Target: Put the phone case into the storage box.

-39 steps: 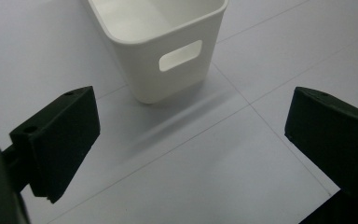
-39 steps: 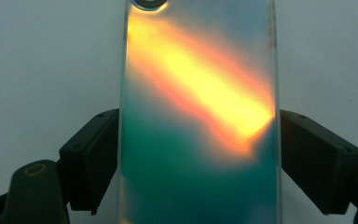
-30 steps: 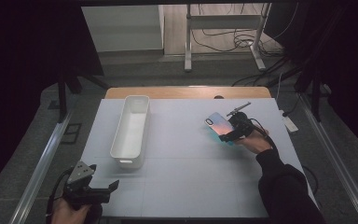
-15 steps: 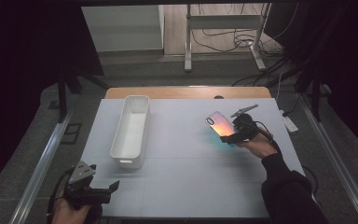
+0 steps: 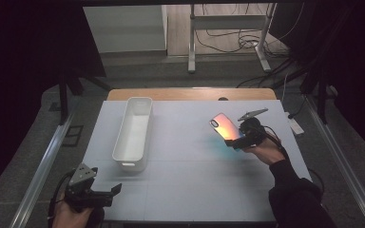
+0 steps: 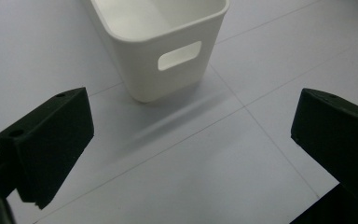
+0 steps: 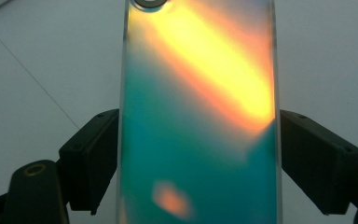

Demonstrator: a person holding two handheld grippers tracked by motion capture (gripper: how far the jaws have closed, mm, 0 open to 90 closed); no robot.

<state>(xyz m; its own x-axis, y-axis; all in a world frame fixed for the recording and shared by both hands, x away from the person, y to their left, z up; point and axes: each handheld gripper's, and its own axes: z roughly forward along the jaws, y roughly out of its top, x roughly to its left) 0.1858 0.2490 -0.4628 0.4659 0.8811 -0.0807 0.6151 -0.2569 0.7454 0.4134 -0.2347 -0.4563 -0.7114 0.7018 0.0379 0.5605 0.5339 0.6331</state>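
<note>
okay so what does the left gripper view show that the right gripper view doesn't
Left gripper view: the near end of the white bin with its handle slot, seen between the wide-open black jaws of the left gripper. Right gripper view: an iridescent phone case, orange and teal, clamped by its long edges in the right gripper. Both share the pale table with its thin seam lines.

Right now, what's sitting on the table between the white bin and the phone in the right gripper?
Nothing: in the high view the tabletop between the white bin and the phone is bare.
</note>
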